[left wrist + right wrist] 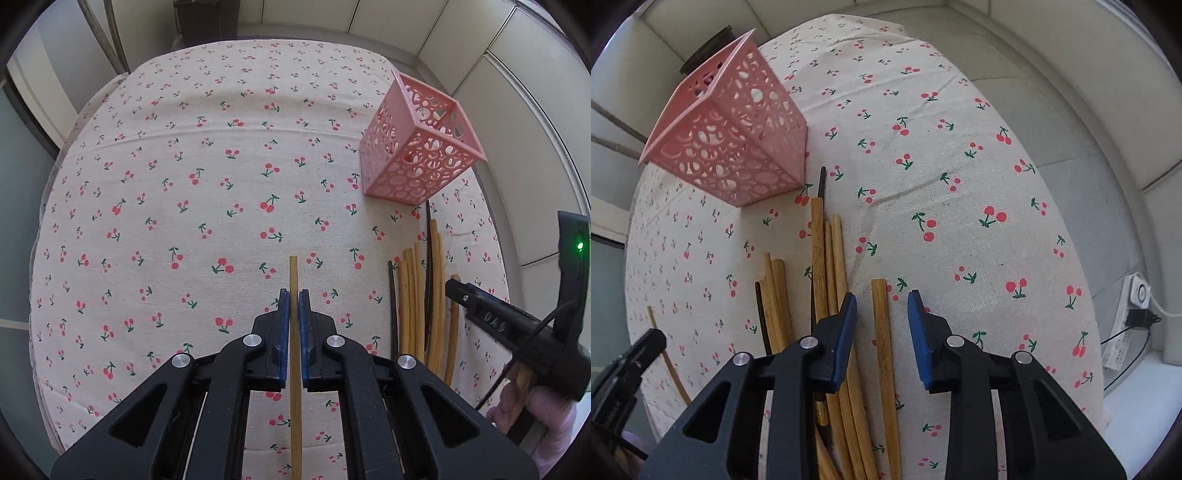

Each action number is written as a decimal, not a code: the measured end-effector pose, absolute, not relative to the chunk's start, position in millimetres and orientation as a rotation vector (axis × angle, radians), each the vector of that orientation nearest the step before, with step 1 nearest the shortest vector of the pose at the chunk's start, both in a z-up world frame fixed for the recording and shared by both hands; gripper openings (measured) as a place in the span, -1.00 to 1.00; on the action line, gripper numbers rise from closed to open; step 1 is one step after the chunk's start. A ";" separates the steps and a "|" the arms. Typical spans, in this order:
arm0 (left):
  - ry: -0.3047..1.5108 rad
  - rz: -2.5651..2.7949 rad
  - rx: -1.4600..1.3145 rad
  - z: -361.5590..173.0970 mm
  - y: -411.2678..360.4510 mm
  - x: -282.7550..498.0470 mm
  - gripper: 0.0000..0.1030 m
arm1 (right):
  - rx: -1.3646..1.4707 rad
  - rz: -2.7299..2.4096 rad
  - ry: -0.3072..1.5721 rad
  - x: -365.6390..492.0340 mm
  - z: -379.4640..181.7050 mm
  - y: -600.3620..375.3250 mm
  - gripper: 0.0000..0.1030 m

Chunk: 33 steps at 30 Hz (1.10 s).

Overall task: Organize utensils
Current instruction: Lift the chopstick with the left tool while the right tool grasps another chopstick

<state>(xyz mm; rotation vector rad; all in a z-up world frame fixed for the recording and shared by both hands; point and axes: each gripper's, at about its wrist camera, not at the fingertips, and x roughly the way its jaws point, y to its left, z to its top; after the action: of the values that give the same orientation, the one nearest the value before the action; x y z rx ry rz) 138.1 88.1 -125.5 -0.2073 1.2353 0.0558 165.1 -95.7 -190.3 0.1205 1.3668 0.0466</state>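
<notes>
My left gripper [294, 295] is shut on a single bamboo chopstick [294, 273] that runs lengthwise between its blue pads, above the cherry-print cloth. A pink perforated holder [417, 147] stands at the far right, empty as far as I can see. A loose pile of bamboo and black chopsticks [421, 295] lies in front of it. In the right wrist view my right gripper [882, 299] is open, straddling one bamboo chopstick [884, 339] at the right edge of the pile [827, 266]. The holder [735, 140] stands just beyond the pile.
The table wears a cherry-print cloth [184, 166]. A power strip with a plugged cable [1126, 325] lies on the floor off the table's right edge. Walls and cabinet panels surround the table closely.
</notes>
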 end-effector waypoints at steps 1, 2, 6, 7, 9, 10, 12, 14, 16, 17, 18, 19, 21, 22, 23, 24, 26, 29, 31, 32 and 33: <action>1.227 0.052 -0.206 -123.9 87.7 135.2 -0.92 | 0.095 0.041 1.353 163.5 -189.6 -92.7 -0.67; 1.214 0.043 -0.208 -121.0 86.9 132.8 -0.92 | 0.094 0.042 1.345 163.0 -189.6 -92.6 -0.85; 1.126 -0.012 -0.234 -107.8 86.9 127.2 -0.92 | 0.172 0.075 1.295 160.9 -182.1 -103.8 -0.85; 1.093 -0.031 -0.242 -103.9 86.0 127.2 -0.92 | 0.187 0.089 1.274 159.3 -176.6 -107.9 -0.85; 1.022 -0.065 -0.241 -94.6 82.0 123.6 -0.92 | 0.220 0.108 1.220 155.8 -159.8 -116.7 -0.85; 0.991 -0.076 -0.237 -89.6 80.0 121.1 -0.92 | 0.234 0.119 1.189 152.8 -148.7 -121.1 -0.85; 0.936 -0.093 -0.239 -77.1 79.7 113.2 -0.92 | 0.253 0.144 1.122 143.8 -126.5 -129.8 -0.85; 0.899 -0.102 -0.248 -66.9 80.2 106.4 -0.92 | 0.264 0.165 1.067 132.0 -105.8 -140.2 -0.85; 0.868 -0.105 -0.255 -55.6 80.2 99.1 -0.92 | 0.272 0.189 1.015 117.7 -83.8 -153.5 -0.85; 0.853 -0.106 -0.256 -50.4 79.8 96.1 -0.92 | 0.276 0.200 0.996 110.6 -75.2 -156.5 -0.85; 0.842 -0.107 -0.257 -46.4 79.6 93.6 -0.92 | 0.285 0.212 0.974 104.4 -65.2 -160.6 -0.85; 0.828 -0.108 -0.255 -41.2 78.7 90.7 -0.92 | 0.294 0.227 0.951 98.5 -54.5 -163.7 -0.85; 0.795 -0.102 -0.241 -31.6 77.3 84.5 -0.92 | 0.294 0.255 0.896 87.8 -31.4 -166.6 -0.85; 0.778 -0.097 -0.227 -26.6 76.1 81.5 -0.92 | 0.290 0.261 0.871 85.3 -22.8 -167.9 -0.85; 0.760 -0.089 -0.210 -21.5 75.0 78.7 -0.92 | 0.293 0.269 0.845 82.5 -12.1 -169.4 -0.85; 0.741 -0.077 -0.187 -15.3 73.4 76.3 -0.92 | 0.296 0.272 0.828 81.4 -3.4 -170.7 -0.85; 0.710 -0.064 -0.164 -3.8 72.2 74.4 -0.92 | 0.311 0.272 0.795 80.9 11.3 -175.2 -0.85; 0.663 -0.038 -0.160 17.7 73.4 77.9 -0.92 | 0.353 0.276 0.751 87.2 34.7 -183.3 -0.85; 0.624 -0.013 -0.162 36.5 74.9 84.7 -0.92 | 0.384 0.258 0.707 96.0 52.1 -189.1 -0.85; 0.599 0.002 -0.162 47.2 75.7 88.9 -0.92 | 0.396 0.247 0.681 99.8 61.0 -192.1 -0.85; 0.575 0.013 -0.163 56.8 76.3 92.6 -0.92 | 0.411 0.237 0.653 103.6 70.2 -196.4 -0.85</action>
<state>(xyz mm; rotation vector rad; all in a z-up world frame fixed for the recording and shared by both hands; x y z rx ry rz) 92.6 76.3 56.8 -0.1633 0.5747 0.0127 103.6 -196.4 70.2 0.4113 0.6534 0.2365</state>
